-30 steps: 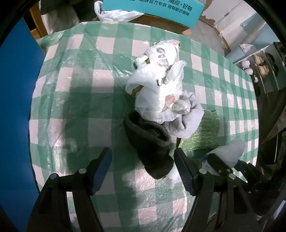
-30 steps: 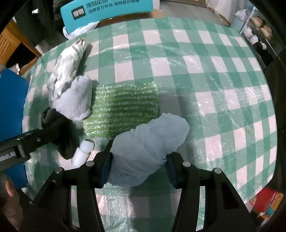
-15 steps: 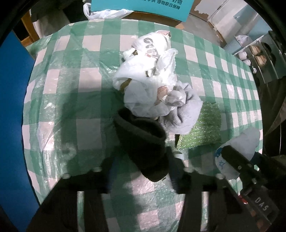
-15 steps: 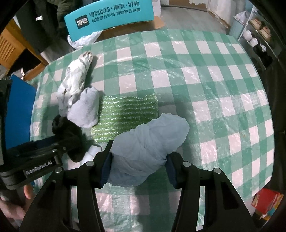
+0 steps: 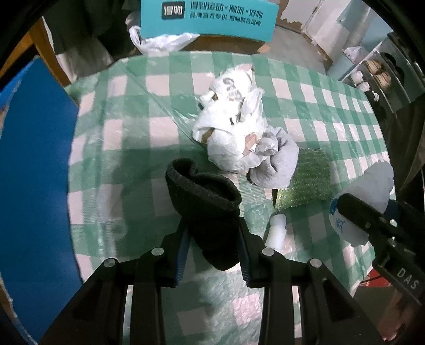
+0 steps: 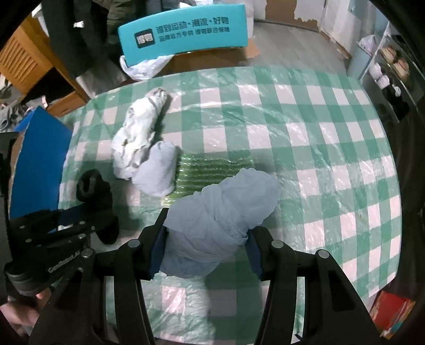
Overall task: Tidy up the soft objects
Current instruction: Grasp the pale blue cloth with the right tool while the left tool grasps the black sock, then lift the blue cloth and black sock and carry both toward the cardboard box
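A black sock (image 5: 204, 196) hangs just above the checked table (image 5: 127, 132) between the pads of my left gripper (image 5: 212, 225), whose jaws are closing and press on its lower half. From the right wrist view the same sock (image 6: 93, 188) droops at the left. My right gripper (image 6: 207, 233) is shut on a pale blue cloth bundle (image 6: 225, 209), held off the table. On the cloth lie a crumpled white plastic bag (image 5: 231, 127) and a grey sock (image 5: 279, 162) touching it, with a green bubble-wrap sheet (image 5: 310, 180) beside them.
A small white cylinder (image 5: 277, 231) lies near the bubble wrap. A blue panel (image 5: 34, 159) stands along the table's left edge. Beyond the far edge are a teal sign (image 5: 209, 18) and a white bag (image 5: 159, 39). Shelves (image 5: 377, 77) stand at the right.
My left gripper went from open around the black sock to closed on it and lifted it slightly. The right gripper rose a little with the blue bundle.
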A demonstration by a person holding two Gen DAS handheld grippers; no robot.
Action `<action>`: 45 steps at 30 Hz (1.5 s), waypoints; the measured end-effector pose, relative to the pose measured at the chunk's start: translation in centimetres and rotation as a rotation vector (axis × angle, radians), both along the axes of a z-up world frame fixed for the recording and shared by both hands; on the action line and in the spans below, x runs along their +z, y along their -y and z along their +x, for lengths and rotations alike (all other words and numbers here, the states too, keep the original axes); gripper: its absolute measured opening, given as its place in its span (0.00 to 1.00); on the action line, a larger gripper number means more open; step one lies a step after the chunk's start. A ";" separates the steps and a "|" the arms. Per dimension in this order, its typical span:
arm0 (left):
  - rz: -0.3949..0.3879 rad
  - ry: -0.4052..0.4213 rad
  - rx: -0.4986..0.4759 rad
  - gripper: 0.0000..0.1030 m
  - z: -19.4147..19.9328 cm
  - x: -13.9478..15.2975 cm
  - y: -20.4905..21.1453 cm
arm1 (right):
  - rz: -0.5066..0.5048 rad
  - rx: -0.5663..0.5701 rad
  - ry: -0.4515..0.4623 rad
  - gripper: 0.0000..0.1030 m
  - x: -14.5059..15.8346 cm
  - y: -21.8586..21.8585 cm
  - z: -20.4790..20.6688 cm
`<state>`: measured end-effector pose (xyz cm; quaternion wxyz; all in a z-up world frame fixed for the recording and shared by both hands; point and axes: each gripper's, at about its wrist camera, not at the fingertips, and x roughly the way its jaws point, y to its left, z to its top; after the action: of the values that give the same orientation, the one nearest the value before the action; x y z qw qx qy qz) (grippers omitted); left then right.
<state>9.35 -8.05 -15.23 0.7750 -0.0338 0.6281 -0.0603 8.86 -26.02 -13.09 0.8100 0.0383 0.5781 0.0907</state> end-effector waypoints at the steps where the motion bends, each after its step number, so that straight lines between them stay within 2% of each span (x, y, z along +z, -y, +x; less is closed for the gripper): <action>1: 0.005 0.008 -0.001 0.33 -0.2 0.4 -0.2 | 0.000 0.004 0.004 0.50 0.2 -0.1 -0.1; 18: 0.076 0.115 -0.030 0.33 -3.2 5.1 -1.8 | 0.003 0.079 0.069 0.50 3.4 -2.6 -2.1; 45: 0.103 0.198 -0.009 0.33 -6.2 9.1 -5.8 | -0.004 0.235 0.174 0.50 8.3 -8.8 -4.5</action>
<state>3.18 -2.21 -6.15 0.8338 0.0150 0.5509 -0.0344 4.33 -17.21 -4.74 0.8409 -0.0394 0.5064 0.1867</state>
